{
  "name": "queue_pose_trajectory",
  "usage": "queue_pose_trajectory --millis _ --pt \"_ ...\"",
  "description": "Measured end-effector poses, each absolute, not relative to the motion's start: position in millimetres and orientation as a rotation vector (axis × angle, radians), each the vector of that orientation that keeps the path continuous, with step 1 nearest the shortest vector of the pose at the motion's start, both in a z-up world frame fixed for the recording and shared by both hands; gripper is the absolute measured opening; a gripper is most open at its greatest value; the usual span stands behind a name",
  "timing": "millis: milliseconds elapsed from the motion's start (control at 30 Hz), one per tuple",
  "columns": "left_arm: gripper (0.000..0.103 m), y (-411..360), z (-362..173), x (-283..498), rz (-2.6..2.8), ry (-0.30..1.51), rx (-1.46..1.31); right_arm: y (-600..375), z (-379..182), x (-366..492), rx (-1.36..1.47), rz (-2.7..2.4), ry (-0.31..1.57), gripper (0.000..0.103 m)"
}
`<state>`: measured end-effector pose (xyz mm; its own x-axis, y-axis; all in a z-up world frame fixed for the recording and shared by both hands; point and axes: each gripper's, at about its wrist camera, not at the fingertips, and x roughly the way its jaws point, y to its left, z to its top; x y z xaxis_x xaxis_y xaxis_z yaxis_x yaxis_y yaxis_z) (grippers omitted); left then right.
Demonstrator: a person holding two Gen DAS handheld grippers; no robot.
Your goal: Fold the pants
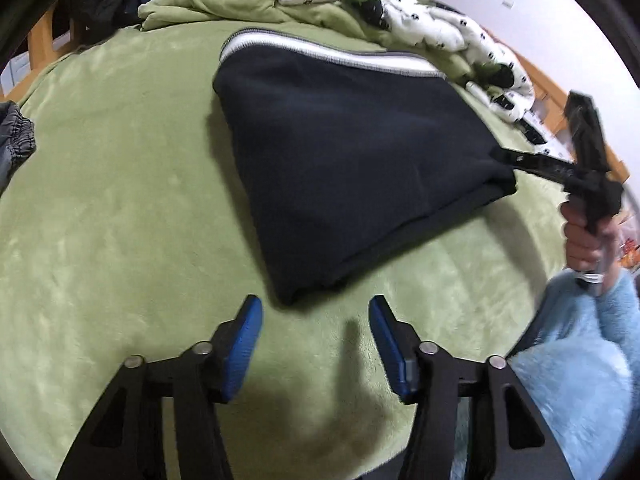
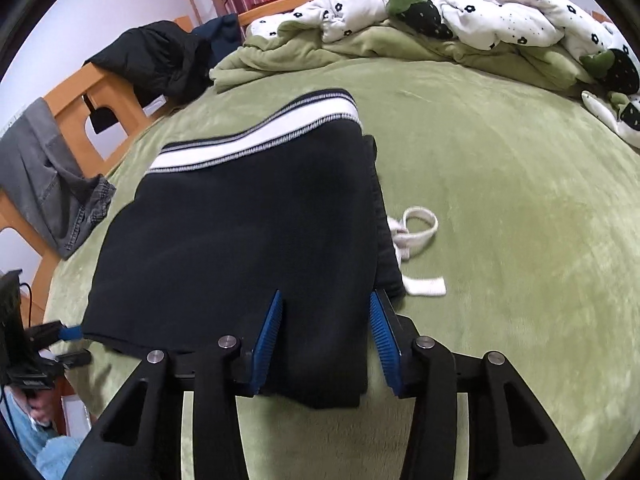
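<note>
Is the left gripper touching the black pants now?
Apart. The left wrist view shows green blanket between the open left gripper and the nearest corner of the black pants.

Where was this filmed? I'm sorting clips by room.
Most likely a bedroom: the pants lie on a bed's green blanket, with a rumpled flowered quilt behind and a wooden bed frame alongside.

right gripper [image 1: 505, 159] in left wrist view: motion-blurred, fingertips lost against the folded black fleece pants [image 1: 340, 168], grip not readable. grey denim garment [image 1: 16, 140] cut off by the left edge. light blue fuzzy sleeve [image 1: 592, 360] runs out at the frame's right. white drawstring [image 2: 416, 236] partly hidden under the pants' edge.
</note>
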<state>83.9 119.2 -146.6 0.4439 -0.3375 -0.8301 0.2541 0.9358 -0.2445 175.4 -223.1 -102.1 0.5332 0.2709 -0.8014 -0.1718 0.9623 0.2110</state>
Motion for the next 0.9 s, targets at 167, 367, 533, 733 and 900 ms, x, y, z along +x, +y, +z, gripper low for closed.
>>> queue_pose_trajectory --millis 167,367,533,733,900 --pt "0.009 93.6 -153.0 103.8 -0.234 1.041 -0.004 -217.2 -116.0 170.3 0.089 0.256 1.012 0.035" --pt "0.008 133.6 -108.2 80.1 -0.252 0.811 -0.325 -224.3 -102.8 158.7 0.114 0.316 0.944 0.013" --pt "0.013 137.0 -167.0 76.8 -0.197 0.956 -0.345 -207.8 -123.5 163.6 -0.004 0.315 1.050 0.025" --pt "0.032 166.5 -133.2 73.1 -0.158 0.932 -0.307 -230.6 -76.8 149.7 0.022 0.314 0.844 0.027" --pt "0.045 171.0 -81.2 118.1 -0.152 0.808 -0.238 -209.2 -39.6 199.5 -0.031 0.338 0.744 0.028"
